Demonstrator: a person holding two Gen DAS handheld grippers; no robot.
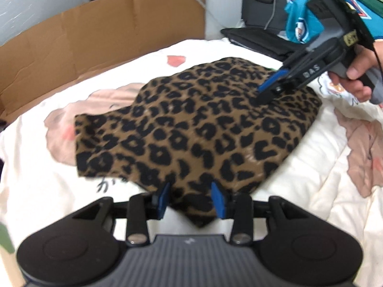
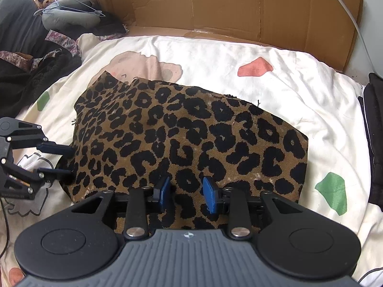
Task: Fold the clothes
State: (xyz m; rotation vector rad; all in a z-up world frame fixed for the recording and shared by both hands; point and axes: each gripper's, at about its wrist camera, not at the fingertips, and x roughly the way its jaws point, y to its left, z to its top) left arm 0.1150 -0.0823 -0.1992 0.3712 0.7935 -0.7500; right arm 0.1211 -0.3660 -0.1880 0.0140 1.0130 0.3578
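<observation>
A leopard-print garment (image 1: 191,124) (image 2: 186,141) lies folded flat on a white cartoon-print quilt (image 1: 43,179) (image 2: 275,71). My left gripper (image 1: 190,196) is open, and the garment's near corner lies between its blue pads (image 1: 219,199). In the right wrist view the left gripper (image 2: 69,161) sits at the garment's left edge with its fingers apart. A hand (image 1: 359,71) holds my right gripper (image 1: 264,92), whose tips rest on the garment's far right part. In its own view the right gripper (image 2: 188,192) is open just above the cloth.
Flattened cardboard (image 1: 95,31) (image 2: 239,7) lines the bed's far side. A teal garment (image 1: 301,16) and a black bag (image 1: 258,40) lie beyond the bed. Dark clothes (image 2: 28,71) and a grey pillow with wire hangers (image 2: 69,16) are piled at the left. A white cable (image 2: 347,12) hangs nearby.
</observation>
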